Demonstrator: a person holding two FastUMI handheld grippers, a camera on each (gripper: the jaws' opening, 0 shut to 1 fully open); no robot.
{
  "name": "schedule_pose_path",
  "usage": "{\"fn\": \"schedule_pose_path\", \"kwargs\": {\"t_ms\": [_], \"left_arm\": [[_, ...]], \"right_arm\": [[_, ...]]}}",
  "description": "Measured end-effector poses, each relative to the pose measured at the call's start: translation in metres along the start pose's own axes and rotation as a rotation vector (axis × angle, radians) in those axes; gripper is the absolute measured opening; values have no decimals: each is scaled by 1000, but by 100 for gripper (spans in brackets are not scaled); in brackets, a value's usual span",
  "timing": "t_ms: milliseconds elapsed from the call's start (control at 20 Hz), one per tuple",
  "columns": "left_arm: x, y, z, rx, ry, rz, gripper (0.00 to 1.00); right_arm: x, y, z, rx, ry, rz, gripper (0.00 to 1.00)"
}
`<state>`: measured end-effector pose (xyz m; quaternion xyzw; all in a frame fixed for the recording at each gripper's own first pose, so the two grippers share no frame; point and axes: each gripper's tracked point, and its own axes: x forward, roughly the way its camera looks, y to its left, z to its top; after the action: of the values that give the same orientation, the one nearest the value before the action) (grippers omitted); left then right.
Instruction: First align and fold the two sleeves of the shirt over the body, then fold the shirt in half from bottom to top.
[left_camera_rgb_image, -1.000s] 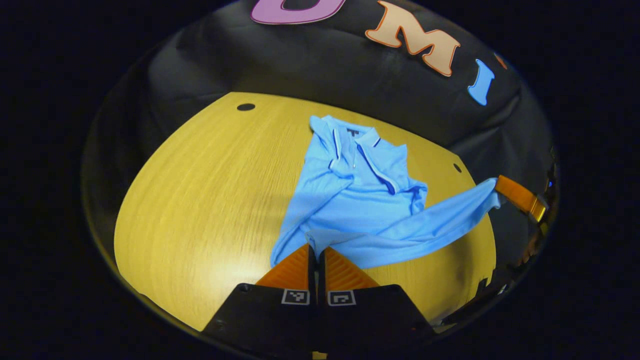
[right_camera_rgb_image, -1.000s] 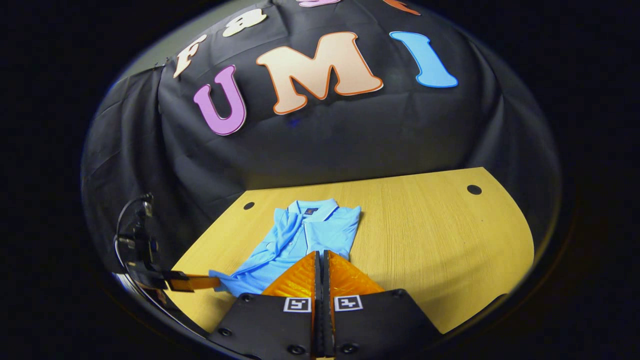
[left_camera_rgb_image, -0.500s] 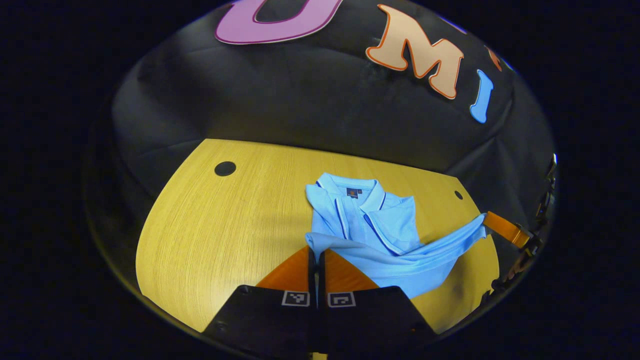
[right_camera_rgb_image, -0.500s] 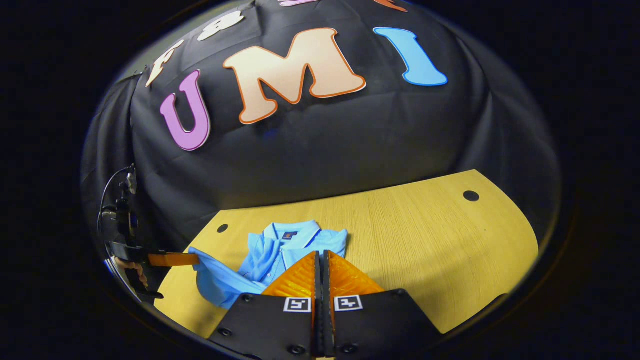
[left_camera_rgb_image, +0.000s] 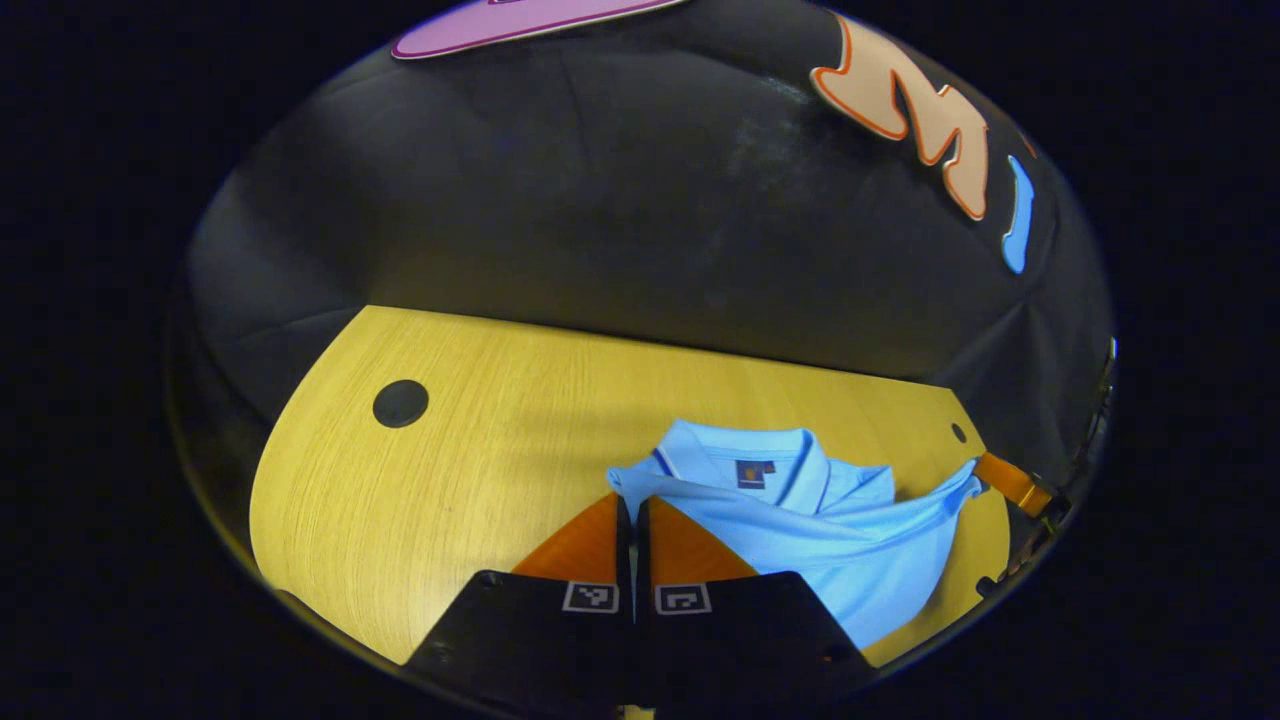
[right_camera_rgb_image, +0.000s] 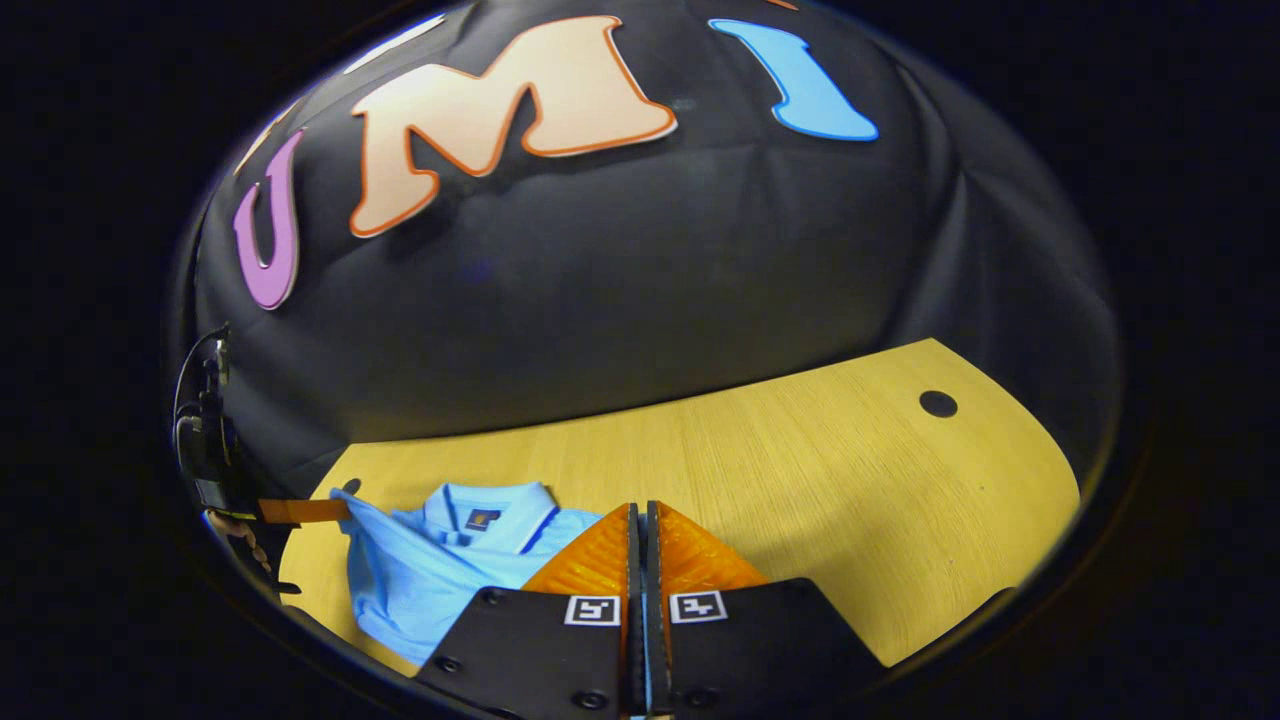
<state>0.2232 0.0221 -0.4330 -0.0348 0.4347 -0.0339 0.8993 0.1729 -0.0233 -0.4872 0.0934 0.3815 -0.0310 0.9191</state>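
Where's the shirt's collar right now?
In the left gripper view the collar lies on the table, just beyond the lifted hem held between both grippers.

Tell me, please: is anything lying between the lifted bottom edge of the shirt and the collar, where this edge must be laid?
Nothing visible does. The left gripper and the right gripper each pinch the shirt, and between its raised hem and the collar is the shirt's own fabric on the table.

Matt soft knit cloth shirt (left_camera_rgb_image: 800, 540), smooth wood-grain table (left_camera_rgb_image: 480, 450) w/ slight sheen, matt cloth wall (left_camera_rgb_image: 600, 200)
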Motion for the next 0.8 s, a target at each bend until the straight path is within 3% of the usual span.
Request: {"fn": "schedule_pose_path", "kwargs": {"t_ms": [50, 100, 150, 200, 250, 300, 500, 650, 800], "left_arm": [[-4, -1, 0, -13, -6, 2, 0], [-13, -10, 5, -48, -27, -31, 5], [-22, -21, 14, -79, -63, -54, 37], [-39, -27, 24, -84, -115, -62, 68], [-53, -31, 35, -74, -168, -62, 100], [-71, -36, 45, -44, -226, -63, 97], [-159, -67, 79, 93, -434, -28, 96], [-233, -89, 83, 130, -560, 7, 96], [-293, -103, 66, 137, -618, -8, 95]], "right_arm": [[-3, -1, 4, 14, -4, 5, 0], [-9, -2, 11, 25, -30, 12, 21], [-18, 1, 25, 32, -75, 30, 42], [-31, 0, 36, 25, -120, 35, 72], [-46, 0, 46, 15, -160, 53, 86], [-67, 0, 57, -2, -196, 62, 100], [-149, -2, 94, -40, -353, 108, 97], [-217, -3, 118, -67, -476, 125, 98], [-285, -9, 118, -104, -547, 77, 97]]}}
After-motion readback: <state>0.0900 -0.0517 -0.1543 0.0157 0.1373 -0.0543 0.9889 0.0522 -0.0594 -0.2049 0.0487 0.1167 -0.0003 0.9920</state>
